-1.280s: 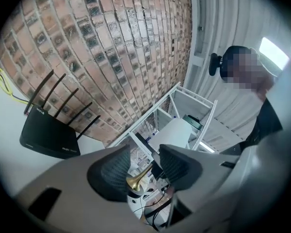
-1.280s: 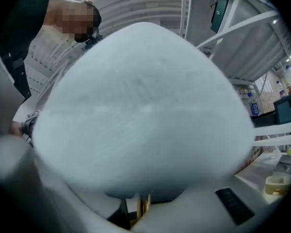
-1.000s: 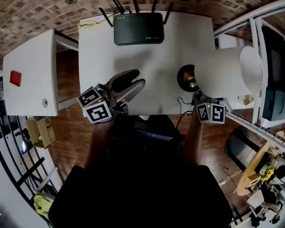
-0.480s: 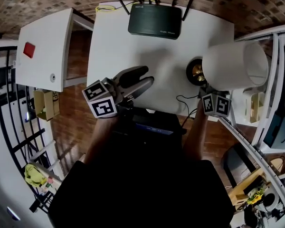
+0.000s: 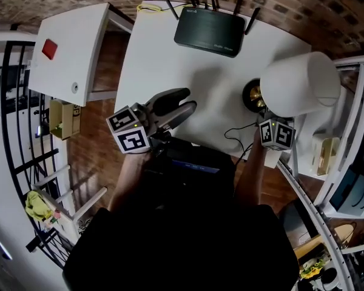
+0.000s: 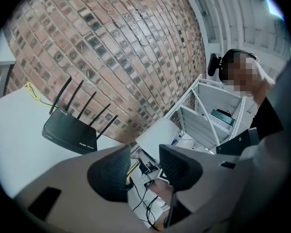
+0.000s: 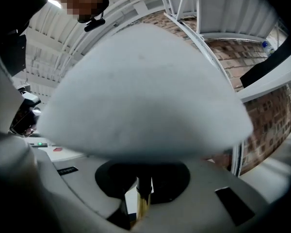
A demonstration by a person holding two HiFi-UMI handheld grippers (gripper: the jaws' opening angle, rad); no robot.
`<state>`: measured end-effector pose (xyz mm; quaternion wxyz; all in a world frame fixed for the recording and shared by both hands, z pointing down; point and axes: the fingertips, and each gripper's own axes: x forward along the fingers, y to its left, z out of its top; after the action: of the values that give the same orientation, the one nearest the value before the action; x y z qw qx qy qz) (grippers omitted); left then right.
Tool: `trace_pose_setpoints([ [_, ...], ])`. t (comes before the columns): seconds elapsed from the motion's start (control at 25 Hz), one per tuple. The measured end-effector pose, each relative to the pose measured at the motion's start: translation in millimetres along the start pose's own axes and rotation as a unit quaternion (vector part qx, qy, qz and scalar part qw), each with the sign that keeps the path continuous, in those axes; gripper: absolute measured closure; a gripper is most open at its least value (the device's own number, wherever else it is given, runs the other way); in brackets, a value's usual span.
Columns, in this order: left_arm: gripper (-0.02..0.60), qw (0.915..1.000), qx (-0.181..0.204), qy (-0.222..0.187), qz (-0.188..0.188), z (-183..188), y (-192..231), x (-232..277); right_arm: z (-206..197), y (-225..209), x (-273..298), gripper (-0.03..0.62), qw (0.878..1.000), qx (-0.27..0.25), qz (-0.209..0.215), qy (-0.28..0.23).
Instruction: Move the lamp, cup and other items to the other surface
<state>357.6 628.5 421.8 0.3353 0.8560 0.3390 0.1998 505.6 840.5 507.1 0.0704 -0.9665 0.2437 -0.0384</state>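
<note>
A lamp with a white shade (image 5: 300, 83) and a round black base (image 5: 253, 96) is over the right side of the white table (image 5: 164, 59). Whether the base touches the table, I cannot tell. My right gripper (image 5: 268, 117) reaches under the shade, which hides its jaws in the head view. In the right gripper view the brass stem (image 7: 143, 205) runs between the jaws, which are shut on it, and the shade (image 7: 140, 91) fills the view above. My left gripper (image 5: 181, 103) hovers near the table's front edge, open and holding nothing (image 6: 145, 166).
A black router (image 5: 210, 31) with several antennas stands at the table's far edge. The lamp's black cable (image 5: 236, 138) hangs off the front edge. A white side table (image 5: 79, 41) with a red item (image 5: 49, 48) is at the left. A white metal rack (image 5: 352, 132) is at the right.
The right gripper has sunk with the lamp toward the table. The left gripper shifted a little, then held still. The head view has swung, so the table sits more askew.
</note>
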Motion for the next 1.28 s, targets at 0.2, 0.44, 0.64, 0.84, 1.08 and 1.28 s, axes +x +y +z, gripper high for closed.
trace_pose_setpoints([
  [0.2, 0.376, 0.9999, 0.005, -0.004, 0.009, 3.6, -2.9, 2.2, 1.2, 2.5, 6.5, 0.513, 1.0, -0.001, 0.008, -0.006],
  [0.44, 0.376, 0.9999, 0.01, -0.002, 0.006, 1.3, -9.9, 5.2, -1.3, 7.6, -4.6, 0.51, 1.0, 0.009, 0.017, 0.001],
  [0.64, 0.376, 0.9999, 0.012, 0.002, -0.002, -4.3, -18.9, 10.4, -6.0, 16.4, -14.7, 0.5, 0.999, 0.005, 0.032, -0.003],
  [0.84, 0.376, 0.9999, 0.013, 0.001, -0.002, -10.8, -26.1, 8.2, -9.2, 28.8, -25.2, 0.494, 0.999, 0.004, 0.044, -0.02],
  [1.08, 0.376, 0.9999, 0.011, 0.005, 0.0, -18.9, -32.8, 7.1, -14.7, 27.9, -42.5, 0.471, 0.999, 0.007, 0.04, -0.008],
  [1.28, 0.376, 0.9999, 0.01, 0.009, -0.004, -26.9, -41.1, 11.2, -16.3, 23.6, -51.6, 0.445, 0.999, 0.016, 0.037, -0.005],
])
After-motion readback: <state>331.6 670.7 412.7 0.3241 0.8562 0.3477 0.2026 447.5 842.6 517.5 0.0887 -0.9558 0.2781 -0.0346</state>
